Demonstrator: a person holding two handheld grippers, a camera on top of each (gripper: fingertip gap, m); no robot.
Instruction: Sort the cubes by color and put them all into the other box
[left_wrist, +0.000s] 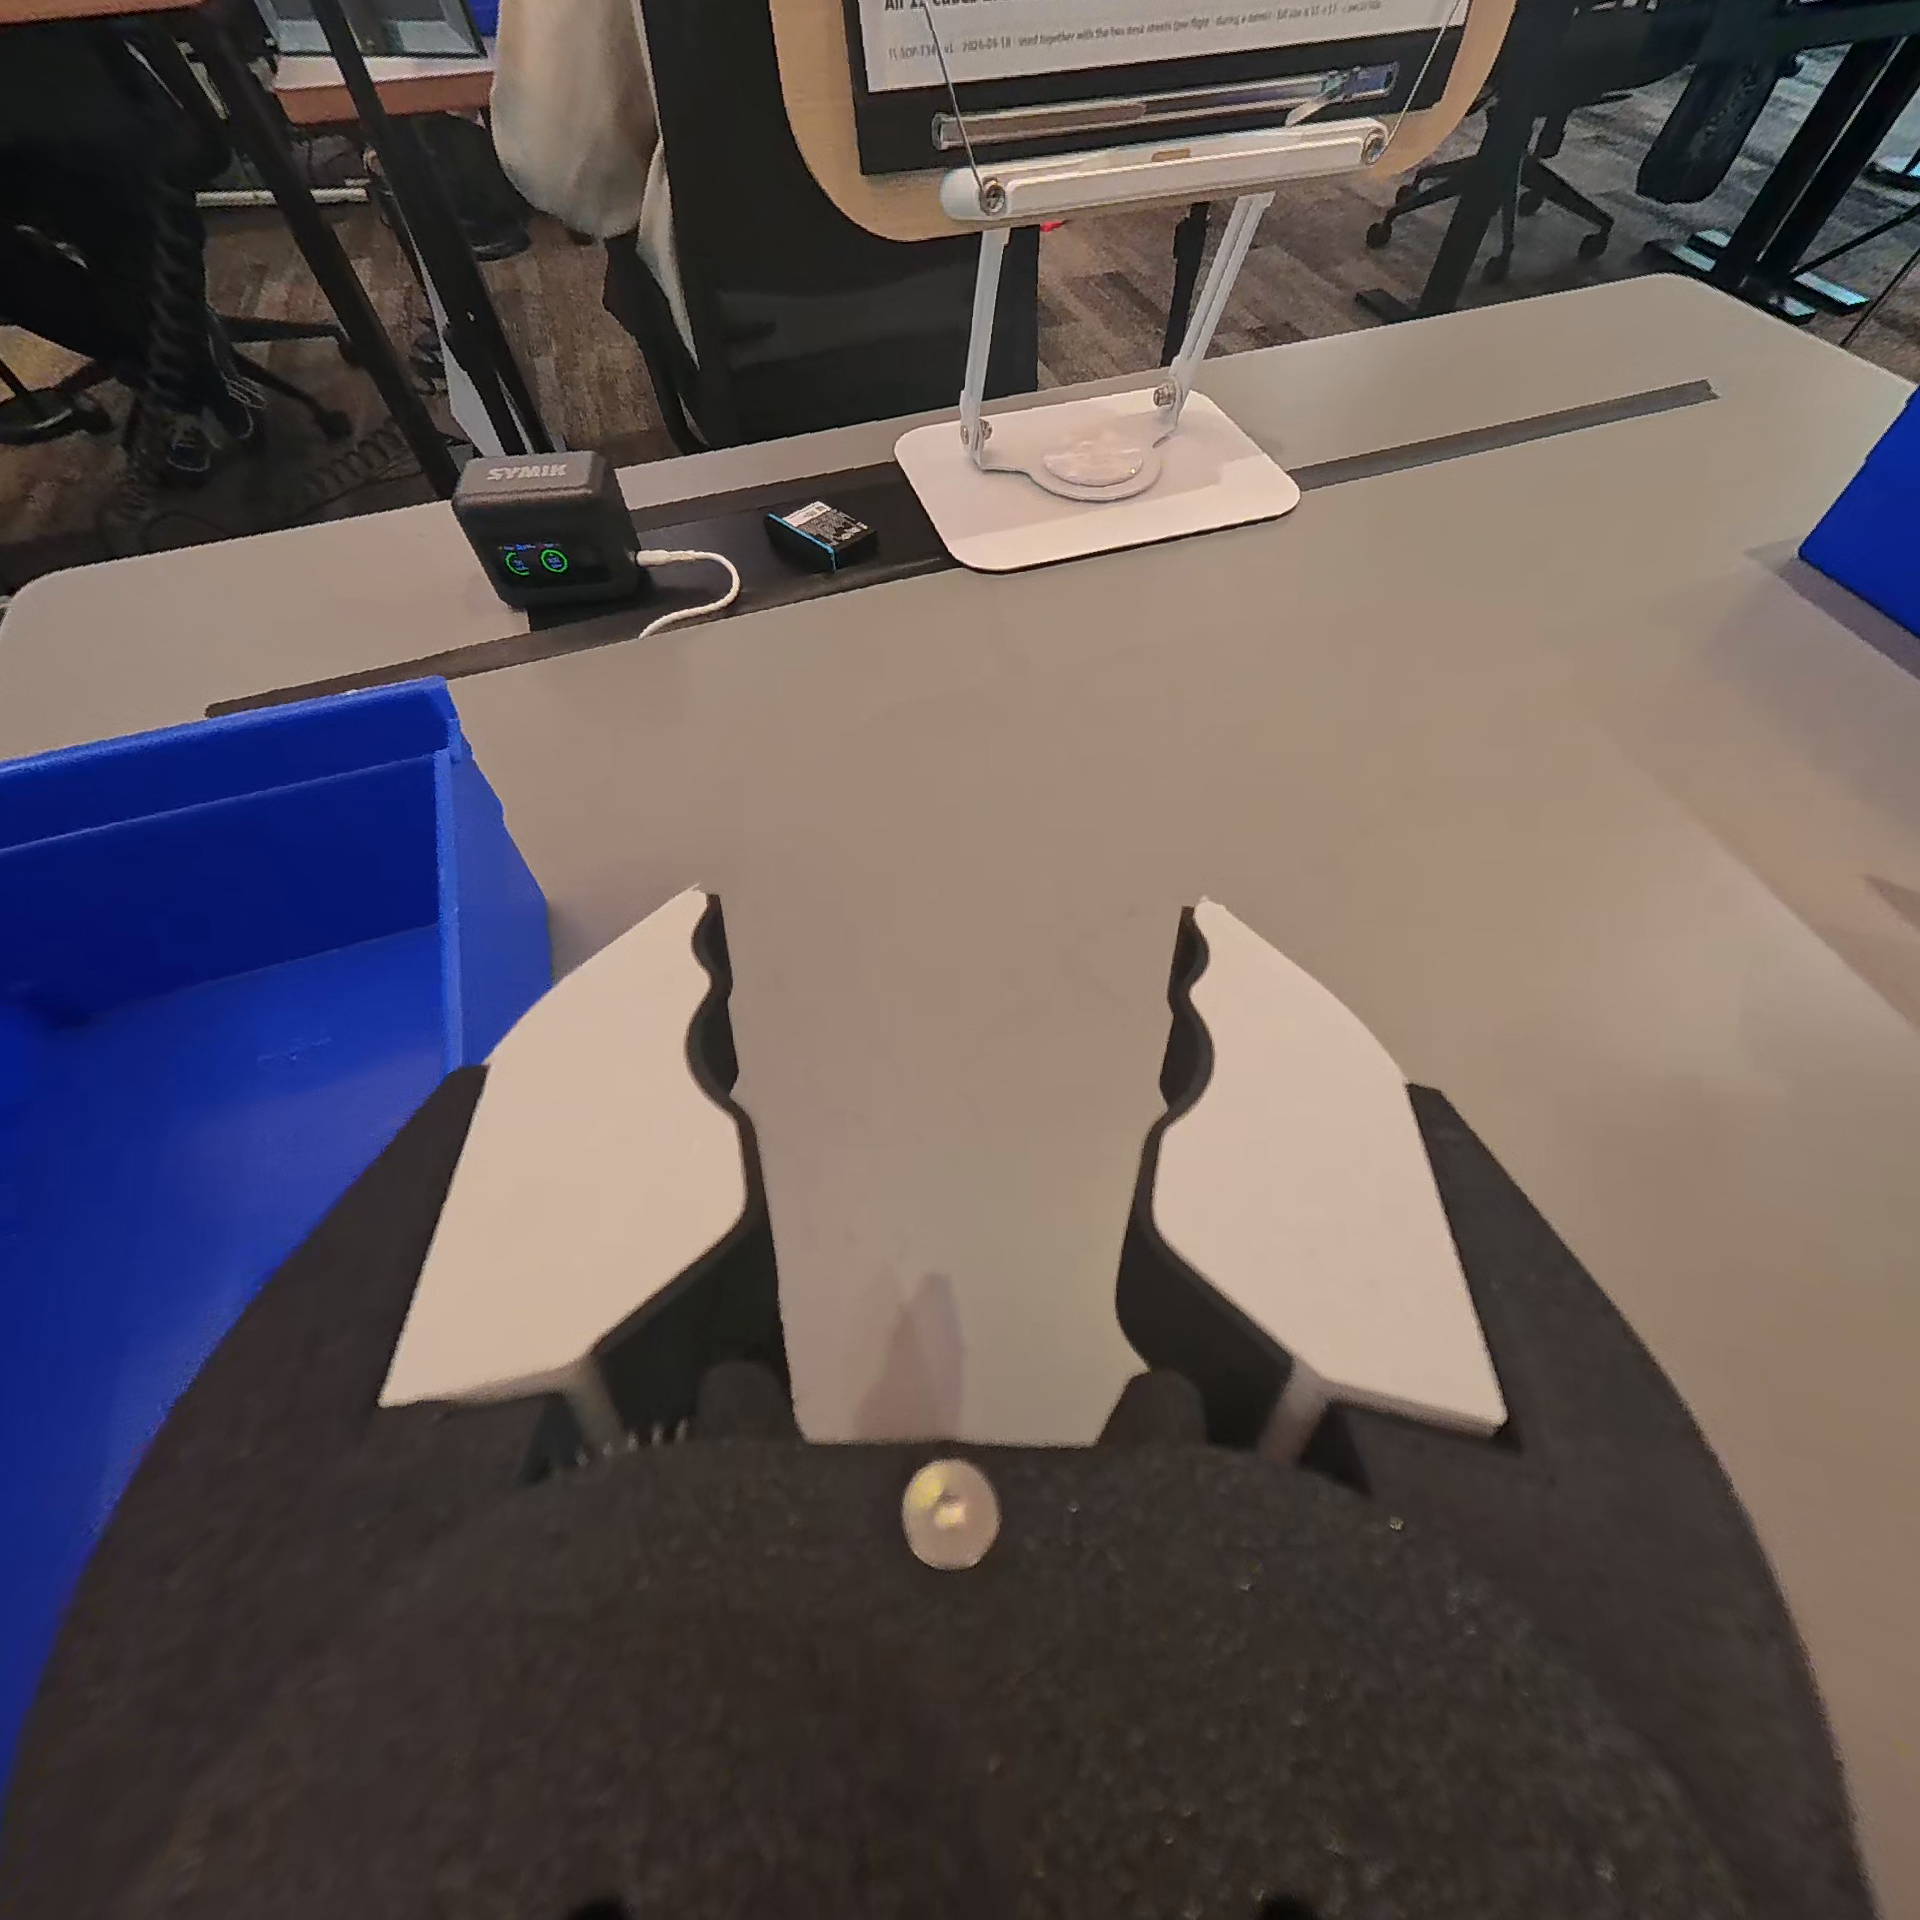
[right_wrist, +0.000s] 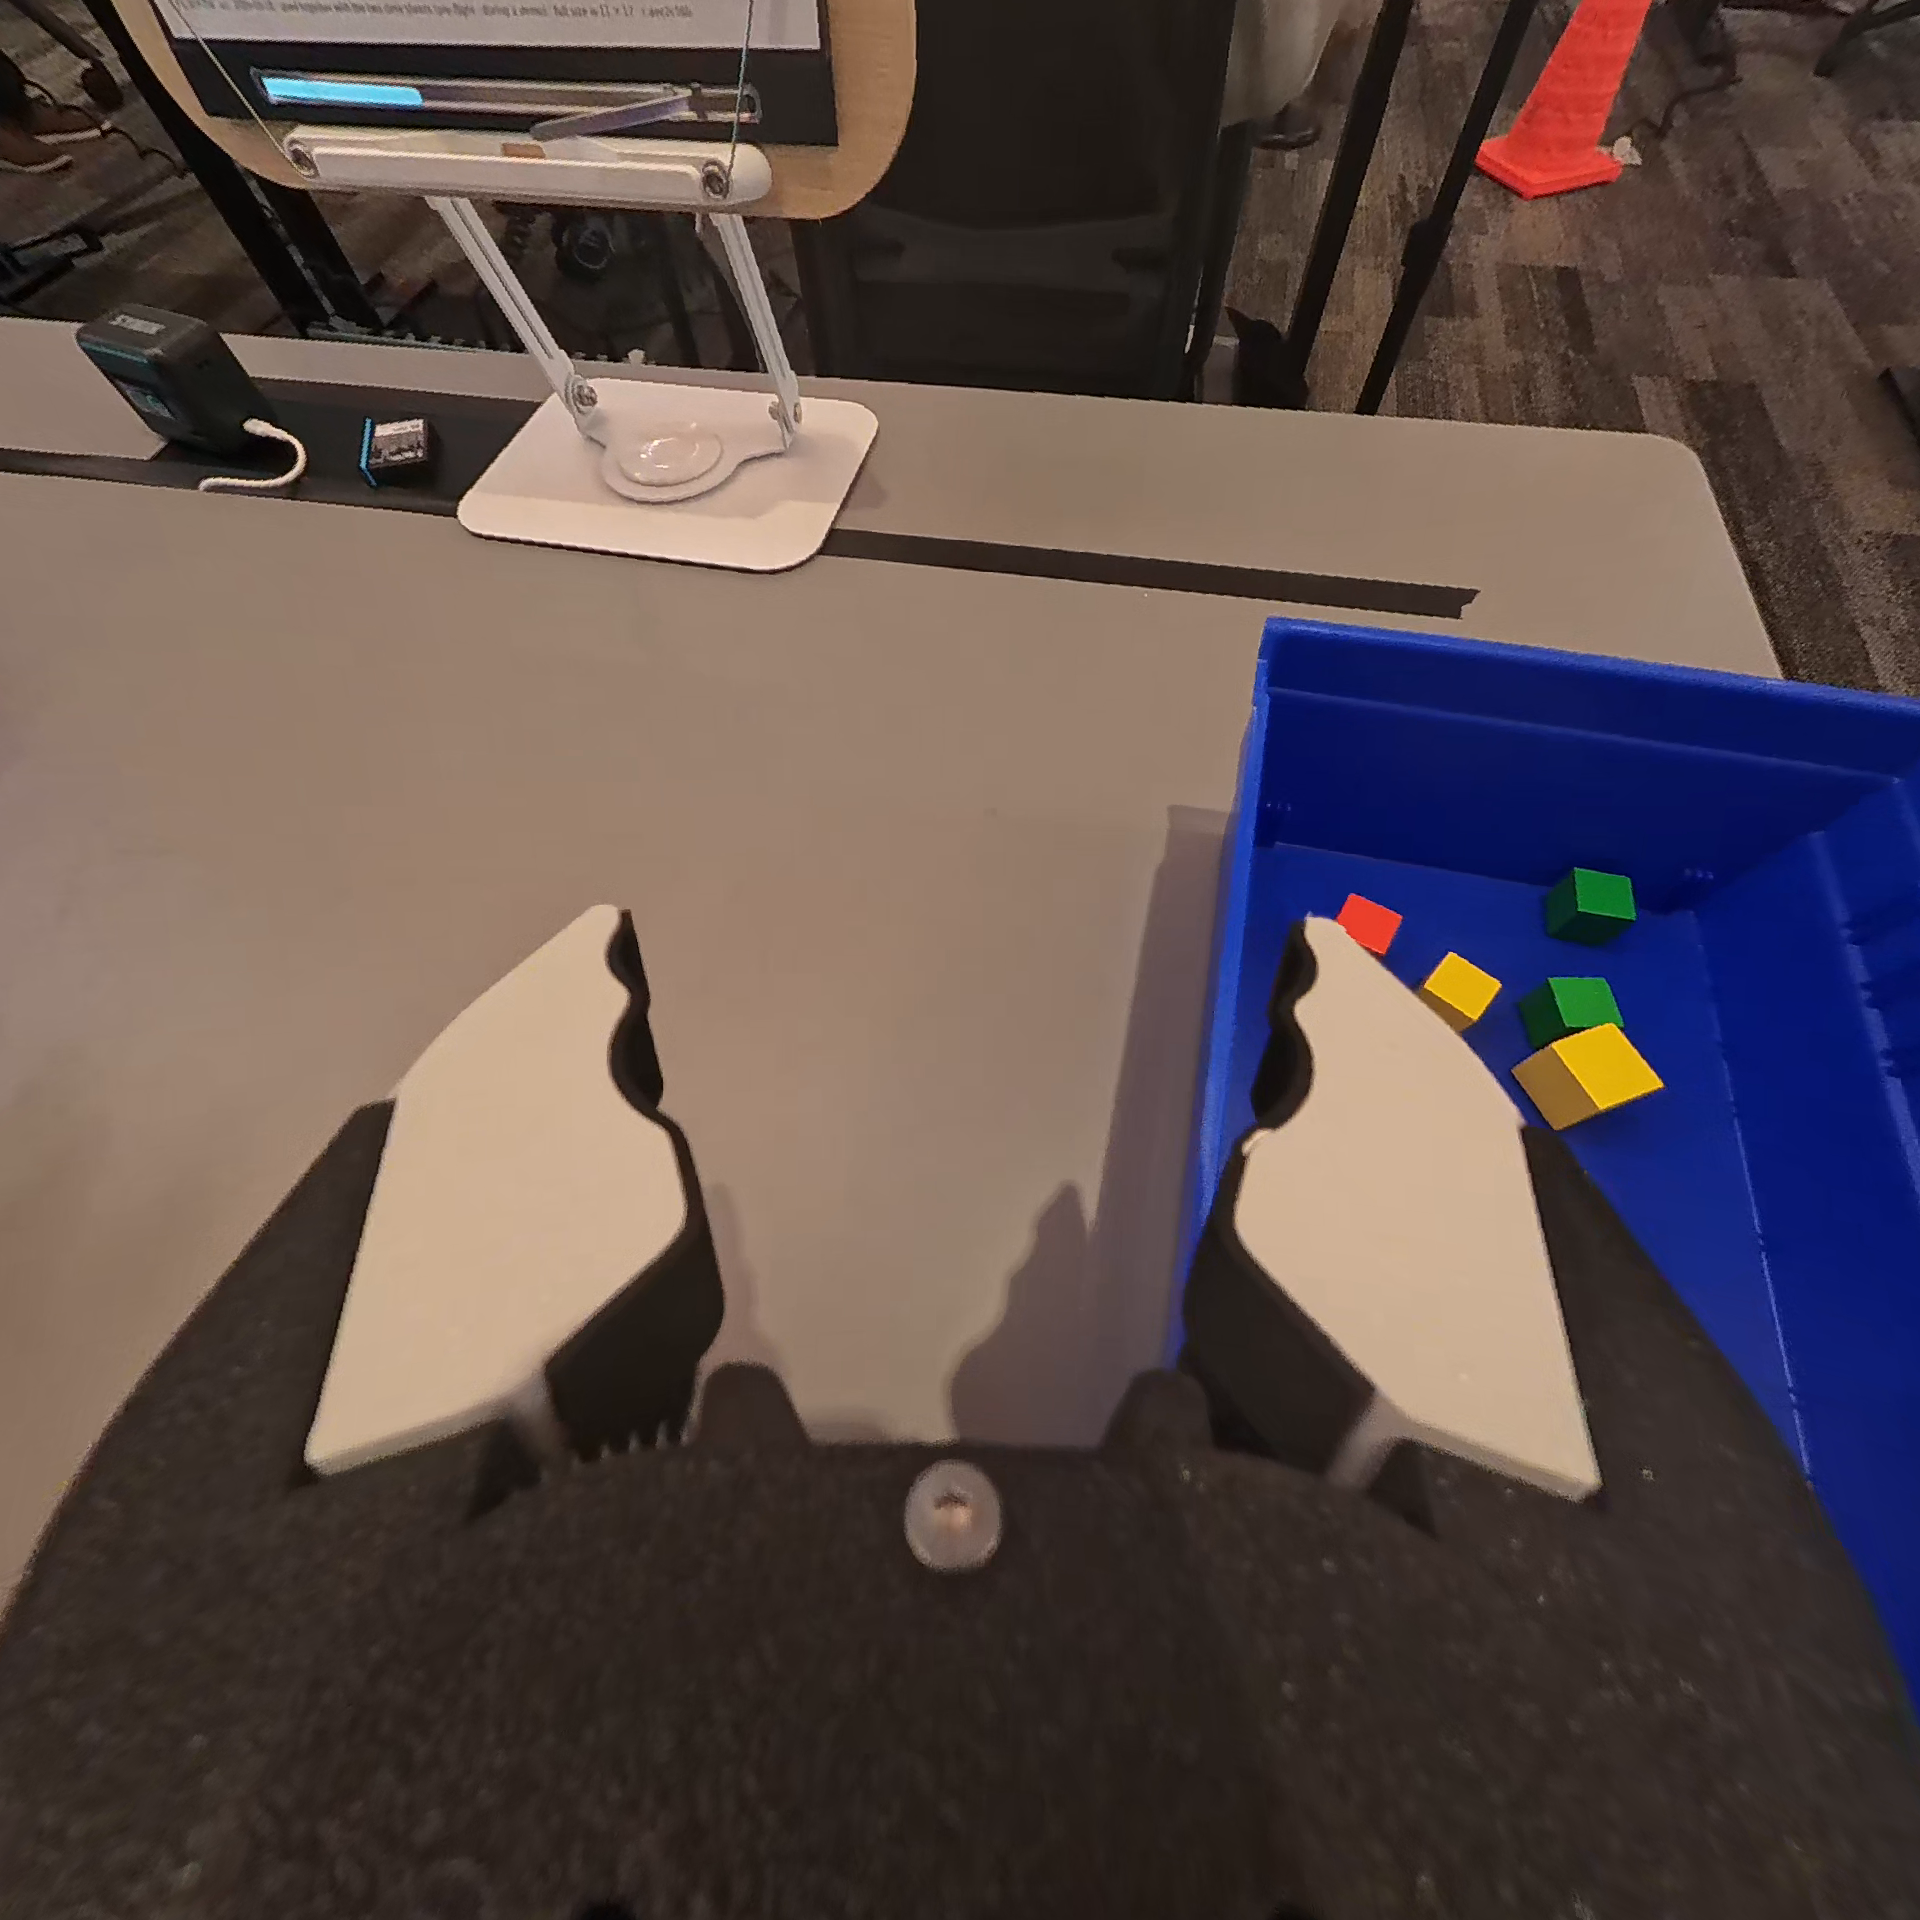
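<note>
In the right wrist view a blue box (right_wrist: 1455, 727) stands at the right of the grey table. It holds a red cube (right_wrist: 1369, 922), two yellow cubes (right_wrist: 1460, 987) (right_wrist: 1590, 1072) and two green cubes (right_wrist: 1590, 906) (right_wrist: 1569, 1006). My right gripper (right_wrist: 961, 920) is open and empty, with its right finger over the box's left wall. In the left wrist view another blue box (left_wrist: 208, 831) stands at the left; the part of its inside that shows holds nothing. My left gripper (left_wrist: 951, 904) is open and empty over bare table beside it.
A white tablet stand (left_wrist: 1091, 488) (right_wrist: 665, 478) stands at the table's far side on a black tape strip (right_wrist: 1143, 571). A black charger with a white cable (left_wrist: 551, 530) and a small battery (left_wrist: 821, 535) lie left of it. Another blue corner (left_wrist: 1870, 520) shows at far right.
</note>
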